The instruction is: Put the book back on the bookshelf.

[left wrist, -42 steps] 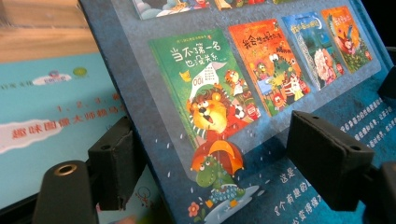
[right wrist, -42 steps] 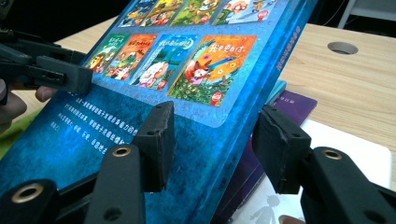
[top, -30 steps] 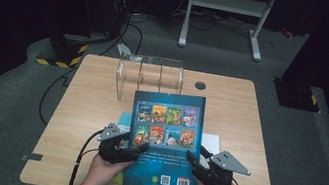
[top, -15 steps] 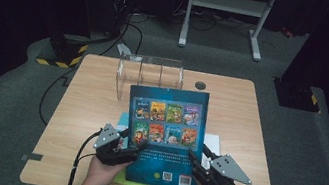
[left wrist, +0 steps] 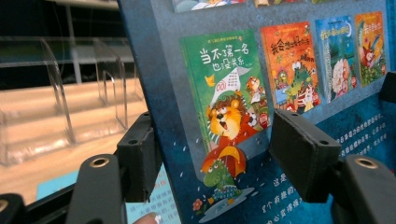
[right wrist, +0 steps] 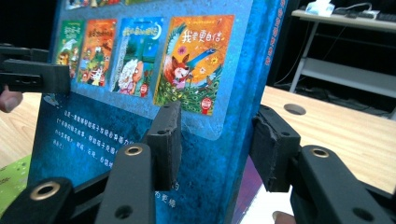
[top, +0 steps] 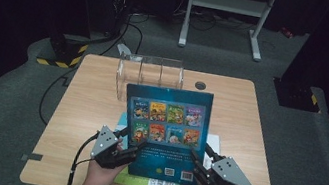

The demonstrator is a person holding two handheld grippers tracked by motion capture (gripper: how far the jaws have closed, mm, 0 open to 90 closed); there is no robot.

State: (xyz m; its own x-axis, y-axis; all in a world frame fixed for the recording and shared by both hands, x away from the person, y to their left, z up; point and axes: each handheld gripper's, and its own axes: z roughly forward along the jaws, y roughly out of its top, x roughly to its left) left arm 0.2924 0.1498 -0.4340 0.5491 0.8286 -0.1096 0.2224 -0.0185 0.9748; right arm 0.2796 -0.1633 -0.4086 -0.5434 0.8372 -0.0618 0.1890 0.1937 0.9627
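A thick blue children's book [top: 165,123] with several small cover pictures on its back is held tilted up above the table, lower edge toward me. My left gripper [top: 136,144] grips its lower left edge; in the left gripper view the jaws [left wrist: 215,158] have just been closing, one pad behind the book [left wrist: 219,93] and one on its cover. On the lower right side my right gripper [top: 198,156] is shut on the book; in the right gripper view [right wrist: 217,144] its pads straddle the thick spine [right wrist: 243,107].
Under the raised book lie a green book [top: 147,183] and other flat books [top: 214,144] on the wooden table [top: 89,105]. A clear acrylic divider rack [top: 150,72] stands at the table's far side, a round hole [top: 199,85] beside it. Cables trail off left.
Both hands have lifted the blue book a little and tipped its top edge up toward the rack. The left jaws have narrowed on its edge.
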